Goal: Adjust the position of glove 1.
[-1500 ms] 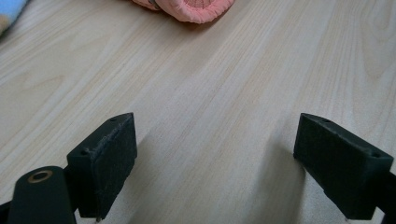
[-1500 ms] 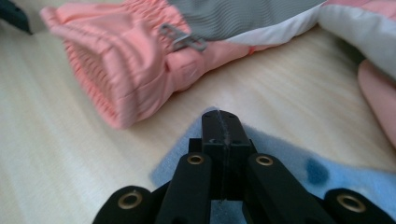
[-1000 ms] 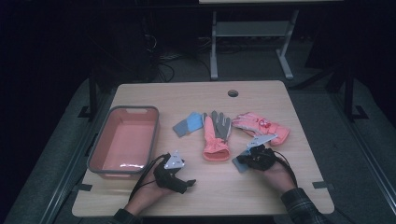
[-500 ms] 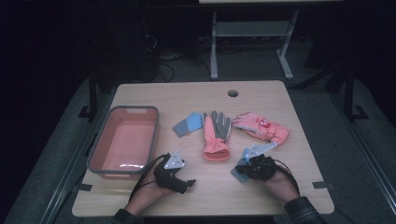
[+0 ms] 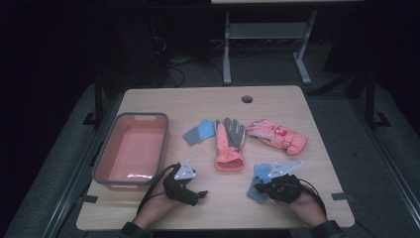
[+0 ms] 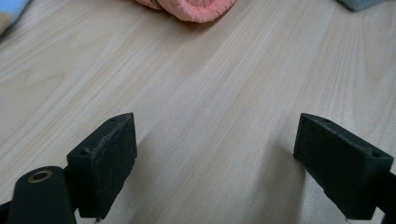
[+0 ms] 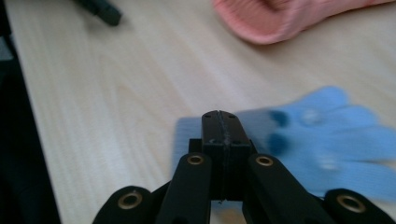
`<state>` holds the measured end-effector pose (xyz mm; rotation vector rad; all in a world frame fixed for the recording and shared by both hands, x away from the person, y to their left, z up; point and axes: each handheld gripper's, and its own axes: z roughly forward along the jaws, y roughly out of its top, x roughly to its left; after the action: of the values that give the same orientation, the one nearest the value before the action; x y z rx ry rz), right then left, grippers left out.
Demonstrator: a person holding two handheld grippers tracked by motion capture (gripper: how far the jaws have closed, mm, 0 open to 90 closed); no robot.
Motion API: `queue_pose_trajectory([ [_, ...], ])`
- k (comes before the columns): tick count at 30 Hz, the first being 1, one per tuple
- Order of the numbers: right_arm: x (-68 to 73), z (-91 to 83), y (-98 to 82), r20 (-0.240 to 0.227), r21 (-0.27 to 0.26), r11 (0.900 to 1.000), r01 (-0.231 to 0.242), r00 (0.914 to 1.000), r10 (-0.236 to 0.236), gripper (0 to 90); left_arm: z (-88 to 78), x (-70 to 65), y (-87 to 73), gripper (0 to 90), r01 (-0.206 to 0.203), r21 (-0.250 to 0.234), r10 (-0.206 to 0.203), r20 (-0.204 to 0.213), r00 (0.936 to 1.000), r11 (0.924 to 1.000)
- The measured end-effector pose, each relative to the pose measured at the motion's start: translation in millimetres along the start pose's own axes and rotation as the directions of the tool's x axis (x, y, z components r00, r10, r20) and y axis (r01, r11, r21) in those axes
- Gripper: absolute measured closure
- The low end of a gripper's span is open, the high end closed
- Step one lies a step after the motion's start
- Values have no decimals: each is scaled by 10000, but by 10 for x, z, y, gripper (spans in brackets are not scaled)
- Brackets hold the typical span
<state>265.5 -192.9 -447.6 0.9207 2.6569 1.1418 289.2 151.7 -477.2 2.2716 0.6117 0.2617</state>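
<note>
My right gripper (image 5: pixel 261 188) lies near the table's front right, pointing left, its jaws shut on the edge of a light blue glove (image 5: pixel 257 178). In the right gripper view the jaws (image 7: pixel 219 116) are pressed together, and the blue glove (image 7: pixel 327 140) spreads out to their right, blurred. My left gripper (image 5: pixel 200 196) rests at the front, left of centre, its jaws (image 6: pixel 229 163) open over bare wood. Farther back lie a blue and grey glove (image 5: pixel 198 131), a grey glove with a salmon cuff (image 5: pixel 229 144) and a pink glove (image 5: pixel 277 135).
A salmon-coloured bin (image 5: pixel 106 163) with a grey rim stands on the left side of the table. A round cable hole (image 5: pixel 247 98) sits near the far edge. Bare wood stretches between the two grippers. The salmon cuff (image 6: pixel 196 9) lies ahead of the left jaws.
My right gripper has moved toward the front edge and a little left, and the light blue glove has come with it, away from the pink glove. The left gripper has stayed put.
</note>
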Motion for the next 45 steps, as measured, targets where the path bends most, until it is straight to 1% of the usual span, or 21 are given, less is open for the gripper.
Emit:
queue_pose_trajectory([
  [1, -76, -57, -7, 353, -127, 9997, -231, 9991, 235, 900, 0, 0, 0, 125, 3, -4, -3, 1, 10000, 10000],
  [2, -118, -76, -16, 492, -167, 9990, -413, 9979, 420, 900, 0, 0, 0, 125, 2, -4, -2, 0, 10000, 10000],
  [3, -118, -76, -16, 492, -167, 9990, -413, 9979, 420, 900, 0, 0, 0, 125, 2, -4, -2, 0, 10000, 10000],
  [4, -212, -84, -40, 718, -115, 9980, -619, 9955, 626, 900, 0, 0, 0, 125, -3, -1, 3, 1, 10000, 10000],
  [7, -294, -45, -75, 876, 238, 9967, -773, 9933, 750, 900, 0, 0, 1, 125, 7, 5, -7, 0, 10000, 10000],
  [8, -294, -45, -75, 876, 238, 9967, -773, 9933, 750, 900, 0, 0, 1, 125, 7, 5, -7, 0, 10000, 10000],
  [10, -311, -1, -90, 879, 477, 9961, -743, 9937, 699, 900, -1, -1, 1, 125, 12, 12, -12, 1, 10000, 10000],
  [13, -277, 73, -72, 739, 655, 9962, -567, 9959, 518, 900, -2, -1, 2, 125, 12, 19, -12, 5, 10000, 10000],
  [22, -124, 162, -20, 333, 696, 9974, -163, 9993, 140, 900, 0, -1, 1, 125, 8, 7, -8, 3, 10000, 10000],
  [23, -82, 179, -7, 241, 731, 9973, -117, 9997, 100, 900, 0, -1, 1, 125, 8, 7, -8, 1, 10000, 10000],
  [27, -20, 211, 17, 92, 762, 9971, 63, 9999, -70, 900, 0, 0, 1, 125, 3, 5, -3, 0, 10000, 10000],
  [28, 19, 240, 33, -31, 725, 9971, 215, 9998, -213, 900, 1, 0, 0, 125, 6, -2, -6, 5, 10000, 10000],
  [32, 103, 287, 66, -274, 725, 9967, 360, 9990, -341, 900, 0, 0, 0, 125, 2, 2, -2, -2, 10000, 10000],
  [35, 120, 290, 75, -278, 657, 9964, 536, 9983, -518, 900, 0, 0, 0, 125, 4, 0, -4, 0, 10000, 10000],
  [38, 95, 254, 73, -202, 444, 9980, 447, 9988, -438, 898, 2, 1, -1, 125, 11, -22, -11, 14, 10000, 10000],
  [40, 21, 168, 58, 37, 100, 9997, 234, 9997, -234, 855, 2, 0, -2, 125, 23, -27, -23, 8, 10000, 10000],
  [41, 21, 168, 58, 37, 100, 9997, 234, 9997, -234, 855, 2, -1, -2, 125, 33, -30, -33, 10, 10000, 10000],
  [42, -33, 112, 35, 261, -61, 10000, -8, 9997, 9, 805, 3, -2, -2, 125, 46, -27, -46, 26, 10000, 10000],
  [43, -33, 112, 35, 261, -61, 10000, -8, 9997, 9, 805, 3, -2, -2, 125, 46, -27, -46, 26, 10000, 10000],
  [44, -90, 54, 2, 511, -227, 9993, -287, 9982, 298, 738, 3, -3, -2, 125, 56, -24, -56, 29, 10000, 10000],
  [45, -90, 54, 2, 511, -227, 9993, -287, 9982, 298, 738, 3, -3, -2, 125, 56, -24, -56, 29, 10000, 10000],
])
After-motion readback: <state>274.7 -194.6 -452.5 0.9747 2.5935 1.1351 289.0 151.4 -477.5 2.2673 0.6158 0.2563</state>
